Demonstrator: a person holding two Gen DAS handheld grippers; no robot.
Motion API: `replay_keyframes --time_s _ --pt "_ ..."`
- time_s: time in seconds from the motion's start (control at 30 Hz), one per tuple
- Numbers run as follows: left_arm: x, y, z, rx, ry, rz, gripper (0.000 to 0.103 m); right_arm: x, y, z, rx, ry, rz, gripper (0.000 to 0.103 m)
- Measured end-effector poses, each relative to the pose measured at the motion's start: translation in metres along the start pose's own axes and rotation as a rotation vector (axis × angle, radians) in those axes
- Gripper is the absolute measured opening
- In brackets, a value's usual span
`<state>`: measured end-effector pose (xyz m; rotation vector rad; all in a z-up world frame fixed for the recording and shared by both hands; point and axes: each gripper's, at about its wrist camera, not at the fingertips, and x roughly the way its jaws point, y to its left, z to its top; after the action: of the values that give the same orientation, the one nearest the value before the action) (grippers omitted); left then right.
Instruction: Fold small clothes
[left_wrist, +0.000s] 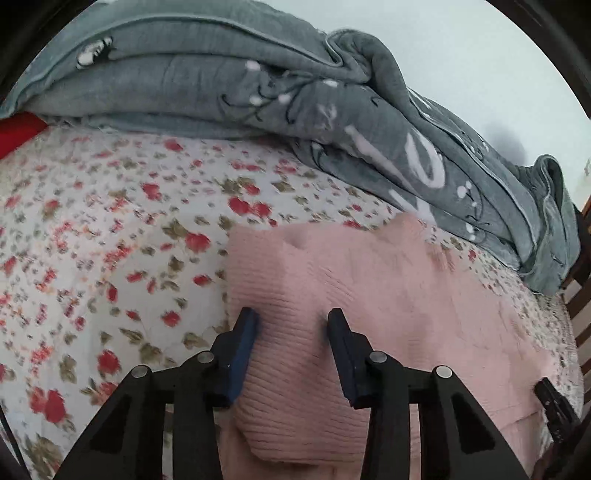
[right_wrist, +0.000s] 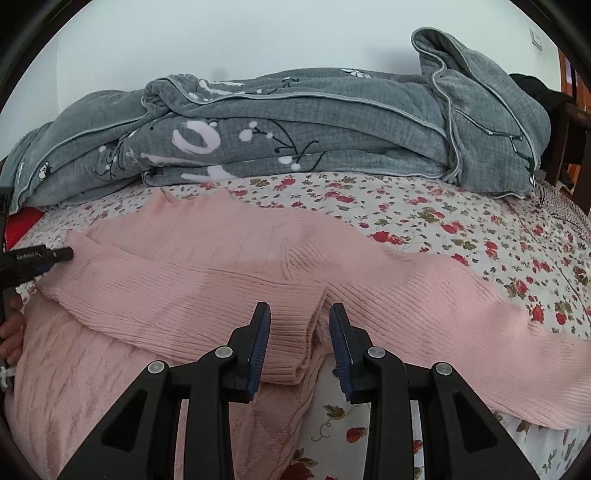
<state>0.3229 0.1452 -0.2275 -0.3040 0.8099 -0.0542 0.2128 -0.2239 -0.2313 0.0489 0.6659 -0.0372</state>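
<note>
- Left wrist view: left gripper (left_wrist: 291, 321) over pink sweater (left_wrist: 369, 295); ribbed fold bulging up between the jaws.
- Jaws part-way apart, fabric between; pad contact blurred, grip cannot be told.
- Sweater spread on floral sheet (left_wrist: 110, 221), right of centre; grey blanket (left_wrist: 221, 81) heaped behind, against wall.
- Right gripper (left_wrist: 554, 402) tip visible at lower right edge, on sweater edge.
- Right wrist view: right gripper (right_wrist: 300, 317) jaws apart, nothing clamped; sleeve cuff (right_wrist: 291, 343) lying between, nearer left pad.
- Sleeve folded across sweater body; other sleeve trailing right over sheet.
- Left gripper at far left, tips at sweater edge; hand (right_wrist: 13, 332) below it.
</note>
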Motion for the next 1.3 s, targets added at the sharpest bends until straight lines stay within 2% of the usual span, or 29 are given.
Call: replay_keyframes --time_s 0.07,0.17,0.27,0.3,0.37,0.4,0.47,0.6,0.67,0.73,0.77,0.87,0.97,1.0,1.03,1.07,1.1,1.2,1.3 --pt "0.004 0.009 0.001 -0.038 0.018 -0.025 0.036 -0.001 0.0 -0.001 0.003 -0.006 -0.009 0.033" --pt "0.001 0.026 0.003 -0.115 0.002 -0.05 0.032 -0.003 -0.003 -0.001 0.013 -0.01 -0.004 0.033" --pt "0.0 0.035 0.002 -0.164 -0.008 -0.016 0.032 -0.004 -0.006 -0.001 0.024 -0.014 -0.002 0.033" --pt "-0.001 0.038 0.001 -0.18 -0.012 -0.044 0.032 -0.005 -0.006 -0.001 0.026 -0.016 0.001 0.033" --pt "-0.003 0.044 0.001 -0.202 -0.021 -0.074 0.032 -0.003 -0.005 -0.001 0.02 -0.008 0.013 0.042" --pt "-0.006 0.045 0.0 -0.209 -0.036 -0.082 0.032 -0.002 -0.004 -0.002 0.015 0.0 0.014 0.043" --pt "-0.014 0.044 0.0 -0.198 -0.076 -0.104 0.028 0.0 -0.002 -0.002 0.006 0.013 0.007 0.043" --pt "-0.025 0.025 0.003 -0.102 -0.139 -0.16 0.028 0.008 0.001 -0.004 -0.007 0.054 -0.015 0.043" --pt "-0.016 0.019 0.004 -0.072 -0.1 -0.165 0.032 0.008 0.003 -0.005 -0.018 0.059 -0.027 0.043" --pt "0.002 0.02 0.005 -0.085 0.0 -0.11 0.032 0.007 0.003 -0.005 -0.022 0.054 -0.027 0.045" --pt "0.006 0.023 0.005 -0.098 0.022 -0.121 0.032 0.006 0.002 -0.006 -0.019 0.058 -0.024 0.047" --pt "0.001 0.031 0.005 -0.135 -0.004 -0.178 0.041 0.0 -0.007 -0.005 0.017 0.054 -0.017 0.054" --pt "-0.002 0.027 0.004 -0.117 -0.013 -0.186 0.056 -0.016 -0.023 -0.007 0.073 0.027 -0.043 0.06" --pt "-0.004 0.024 0.003 -0.101 -0.02 -0.177 0.063 -0.024 -0.032 -0.009 0.101 0.008 -0.059 0.063" --pt "-0.007 0.021 0.002 -0.086 -0.029 -0.155 0.075 -0.033 -0.04 -0.011 0.124 -0.013 -0.072 0.068" --pt "-0.01 0.018 0.001 -0.074 -0.041 -0.099 0.083 -0.044 -0.051 -0.014 0.149 -0.038 -0.084 0.07" --pt "-0.014 0.017 0.0 -0.071 -0.058 -0.039 0.087 -0.05 -0.058 -0.015 0.16 -0.046 -0.092 0.071" --pt "-0.029 0.022 -0.001 -0.086 -0.105 -0.052 0.087 -0.072 -0.081 -0.019 0.184 -0.046 -0.116 0.071" --pt "-0.045 0.028 -0.006 -0.125 -0.155 -0.053 0.087 -0.099 -0.111 -0.039 0.249 -0.046 -0.15 0.071"
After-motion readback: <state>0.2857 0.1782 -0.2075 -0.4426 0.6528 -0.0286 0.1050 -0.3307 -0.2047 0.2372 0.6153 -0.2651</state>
